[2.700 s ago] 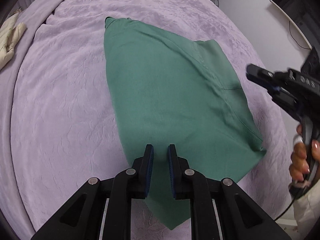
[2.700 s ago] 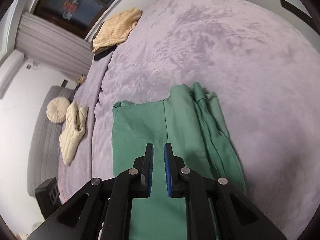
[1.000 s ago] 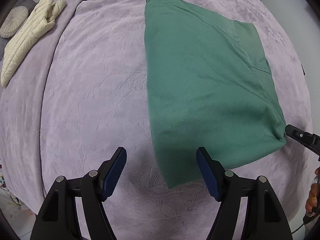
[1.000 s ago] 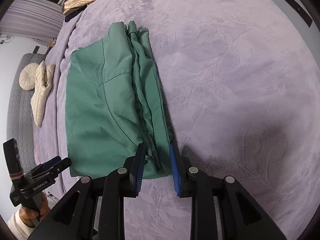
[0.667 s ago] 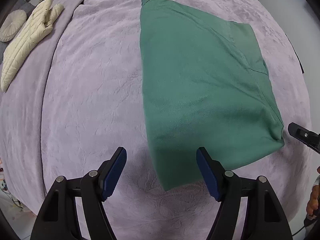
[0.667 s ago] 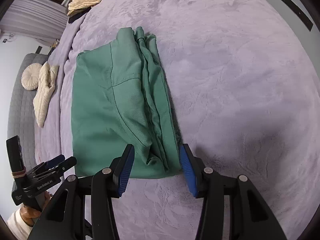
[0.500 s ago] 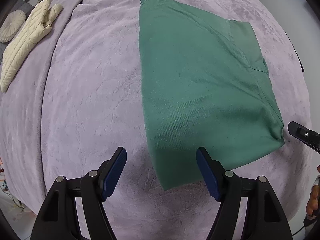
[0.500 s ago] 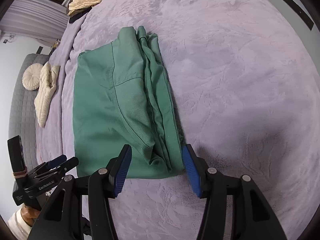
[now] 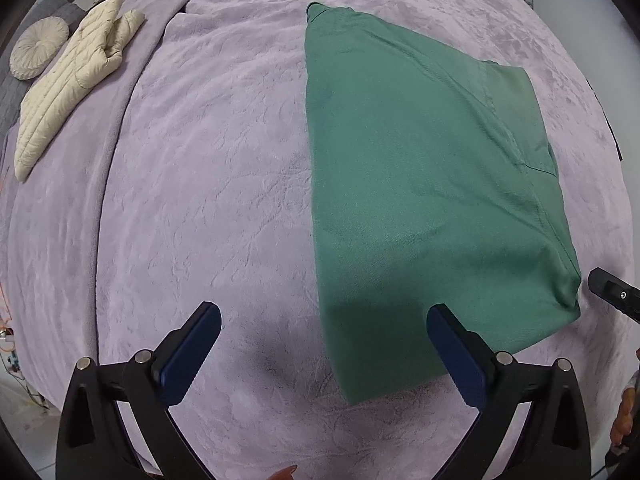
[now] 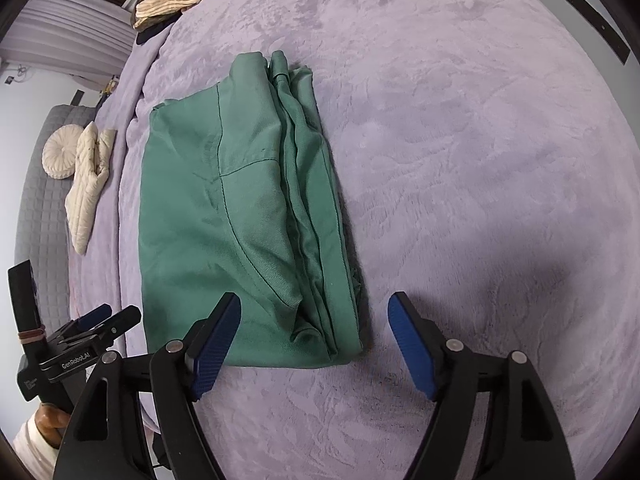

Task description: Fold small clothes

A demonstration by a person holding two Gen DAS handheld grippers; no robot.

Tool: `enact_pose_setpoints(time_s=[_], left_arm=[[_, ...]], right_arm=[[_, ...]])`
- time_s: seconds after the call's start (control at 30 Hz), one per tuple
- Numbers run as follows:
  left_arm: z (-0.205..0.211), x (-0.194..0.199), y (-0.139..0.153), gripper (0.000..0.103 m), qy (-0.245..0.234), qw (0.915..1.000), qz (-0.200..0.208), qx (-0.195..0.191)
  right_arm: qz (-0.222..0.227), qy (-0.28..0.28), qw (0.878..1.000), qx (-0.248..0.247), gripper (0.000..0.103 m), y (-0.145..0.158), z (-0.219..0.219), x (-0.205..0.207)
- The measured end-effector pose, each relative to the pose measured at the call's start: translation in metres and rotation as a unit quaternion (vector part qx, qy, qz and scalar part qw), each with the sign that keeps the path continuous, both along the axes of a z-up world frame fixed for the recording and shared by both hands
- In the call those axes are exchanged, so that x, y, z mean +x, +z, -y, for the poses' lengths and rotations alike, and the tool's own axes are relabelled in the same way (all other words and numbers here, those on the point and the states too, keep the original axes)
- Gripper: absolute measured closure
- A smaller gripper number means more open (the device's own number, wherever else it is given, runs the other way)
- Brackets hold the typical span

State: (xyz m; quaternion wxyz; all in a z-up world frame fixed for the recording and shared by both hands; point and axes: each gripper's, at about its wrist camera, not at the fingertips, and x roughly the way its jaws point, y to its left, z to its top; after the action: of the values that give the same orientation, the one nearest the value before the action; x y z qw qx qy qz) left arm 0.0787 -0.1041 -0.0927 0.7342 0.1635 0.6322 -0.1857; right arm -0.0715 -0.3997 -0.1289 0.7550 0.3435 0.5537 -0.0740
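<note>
A folded green garment [image 9: 420,184] lies flat on a lilac plush bedspread [image 9: 200,200], with the left gripper [image 9: 324,340] and right gripper [image 10: 314,338] hovering wide open and empty over its two near corners. The cloth looks light, limp and prone to slipping apart in layers, so the stacked hem corners seem the surest hold. Bare bedspread lies to either side; a cream jacket [image 9: 68,80] lies well off near the far edge.

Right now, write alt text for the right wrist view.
A folded green garment lies flat on a lilac blanket, just ahead of the open right gripper. The left gripper shows at lower left, and a cream jacket lies beyond.
</note>
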Motion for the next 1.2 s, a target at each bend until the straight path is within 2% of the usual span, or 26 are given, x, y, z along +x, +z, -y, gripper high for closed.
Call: enact_pose_setpoints(time_s=[0.23, 0.5, 0.63, 0.87, 1.07, 1.2], left_arm=[[-0.004, 0.021, -0.006, 0.000, 0.015, 0.9998, 0.009, -0.001], [-0.014, 0.067, -0.013, 0.000, 0.033, 0.9943, -0.028, -0.098], [-0.008, 0.088, -0.029, 0.000, 0.028, 0.9891, -0.057, -0.133], [0.010, 0.106, -0.066, 0.000, 0.018, 0.9717, -0.129, -0.198], [0.041, 0.099, -0.086, 0.000, -0.012, 0.9660, -0.151, -0.209], [0.058, 0.092, -0.095, 0.000, -0.021, 0.9693, -0.141, -0.200]], right_arm=[[0.013, 0.009, 1.000, 0.023, 0.024, -0.004, 0.011, 0.009], [0.034, 0.015, 0.997, 0.070, 0.022, -0.014, 0.031, 0.030], [0.032, 0.026, 0.996, 0.084, 0.022, -0.026, 0.038, 0.045], [0.049, 0.052, 0.985, 0.159, 0.021, -0.052, 0.045, 0.073], [0.060, 0.094, 0.974, 0.195, 0.020, -0.067, 0.033, 0.105], [0.072, 0.095, 0.970, 0.214, 0.017, -0.074, 0.026, 0.117]])
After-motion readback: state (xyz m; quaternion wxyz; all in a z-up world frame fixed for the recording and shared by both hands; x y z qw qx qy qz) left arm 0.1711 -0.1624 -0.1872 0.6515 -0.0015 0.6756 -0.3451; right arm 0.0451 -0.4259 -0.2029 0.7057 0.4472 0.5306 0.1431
